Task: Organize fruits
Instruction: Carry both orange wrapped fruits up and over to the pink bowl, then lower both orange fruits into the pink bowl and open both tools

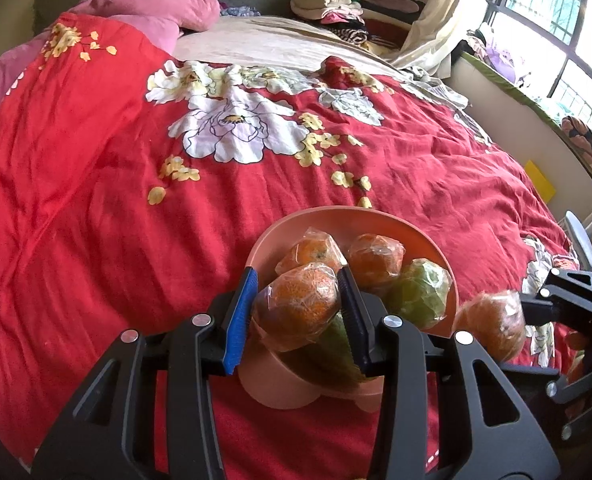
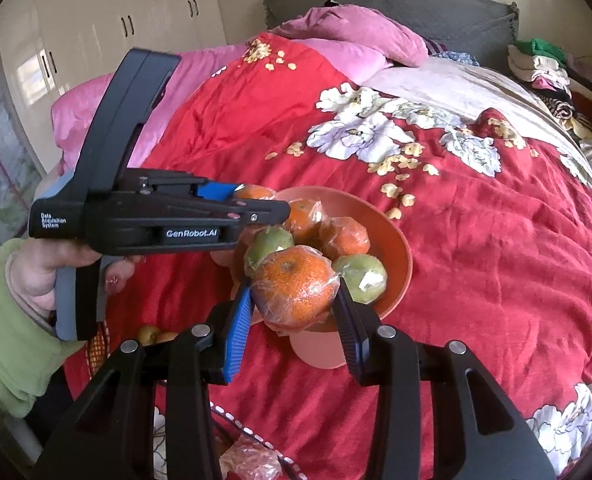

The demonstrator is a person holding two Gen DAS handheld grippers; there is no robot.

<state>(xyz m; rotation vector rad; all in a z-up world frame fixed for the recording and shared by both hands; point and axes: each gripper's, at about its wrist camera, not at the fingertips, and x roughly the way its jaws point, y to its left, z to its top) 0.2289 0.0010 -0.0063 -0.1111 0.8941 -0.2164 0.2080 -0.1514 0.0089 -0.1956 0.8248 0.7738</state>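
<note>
room: bedroom, bed covered by a red floral quilt point(image 1: 96, 208), pink pillows point(image 1: 156, 4) at the head, folded clothes point(image 1: 331, 4) stacked at the far side, barred window point(image 1: 555, 12) to the right, white wardrobe point(image 2: 108, 28) in the right wrist view
surface: quilt, wrinkled, carries the bowl
bowl: salmon-pink footed bowl point(image 1: 335, 220) standing on the quilt near the bed's near edge
bowl contents: plastic-wrapped fruit piled up, orange ones point(image 1: 375, 256) and green ones point(image 1: 419, 292) touching each other
left gripper: left gripper point(image 1: 299, 304) over the near rim of the bowl, jaws clamped on a wrapped orange point(image 1: 296, 308), blue pad on one side and black pad on the other pressing the wrap
right gripper: right gripper point(image 2: 294, 300) just beside the bowl's near rim, jaws gripping a second wrapped orange point(image 2: 296, 288), stem end up
cross view: right wrist view shows the left gripper's body from the side, held by a hand point(image 2: 52, 272) in a green sleeve point(image 2: 8, 340)
extras: a few more fruit point(image 2: 156, 334) low left on the bed, partly hidden; crumpled clear wrap point(image 2: 252, 462) at the bottom edge
</note>
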